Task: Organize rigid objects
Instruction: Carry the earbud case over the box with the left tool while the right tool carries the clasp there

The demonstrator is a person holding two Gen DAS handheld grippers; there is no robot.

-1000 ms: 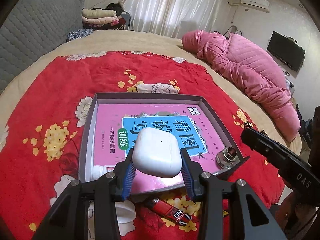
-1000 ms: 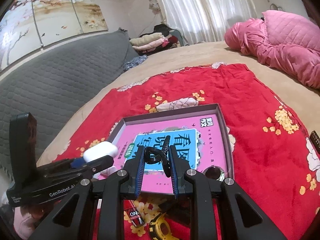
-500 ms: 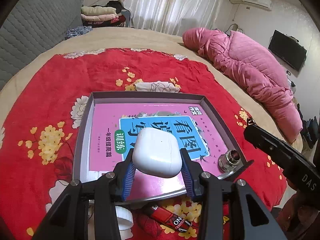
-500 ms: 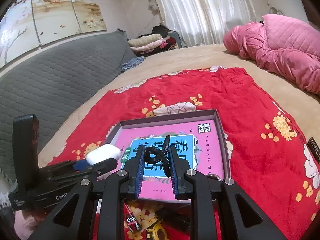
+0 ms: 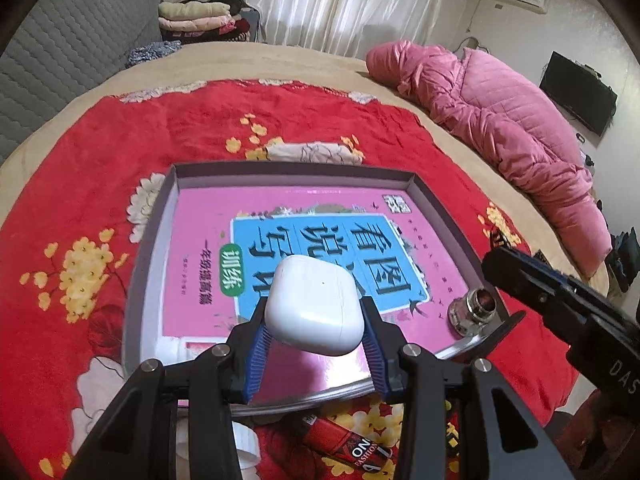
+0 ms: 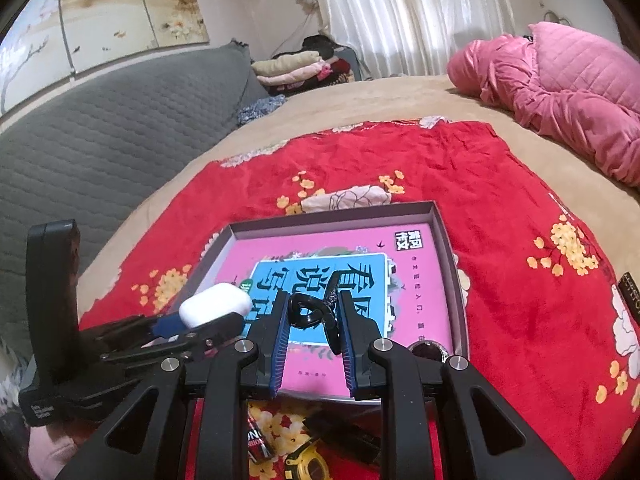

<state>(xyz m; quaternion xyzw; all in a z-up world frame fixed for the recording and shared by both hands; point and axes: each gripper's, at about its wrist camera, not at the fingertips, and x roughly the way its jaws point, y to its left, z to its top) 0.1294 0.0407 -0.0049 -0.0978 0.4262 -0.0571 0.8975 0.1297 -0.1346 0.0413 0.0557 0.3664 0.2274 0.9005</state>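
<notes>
The left gripper (image 5: pixel 314 326) is clamped on a white earbud case (image 5: pixel 315 309), held above the near part of the grey tray (image 5: pixel 148 248). The right gripper (image 6: pixel 313 322) is closed on a black clip (image 6: pixel 308 312) above the pink book (image 6: pixel 412 256) lying in the tray. A metal fitting (image 5: pixel 472 311) sits in the tray's near right corner on the bed.

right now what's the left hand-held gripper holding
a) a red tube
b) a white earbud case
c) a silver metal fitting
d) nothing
b: the left hand-held gripper is shut on the white earbud case, held over the pink book in the tray, while the silver metal fitting sits in the tray's corner.
</notes>
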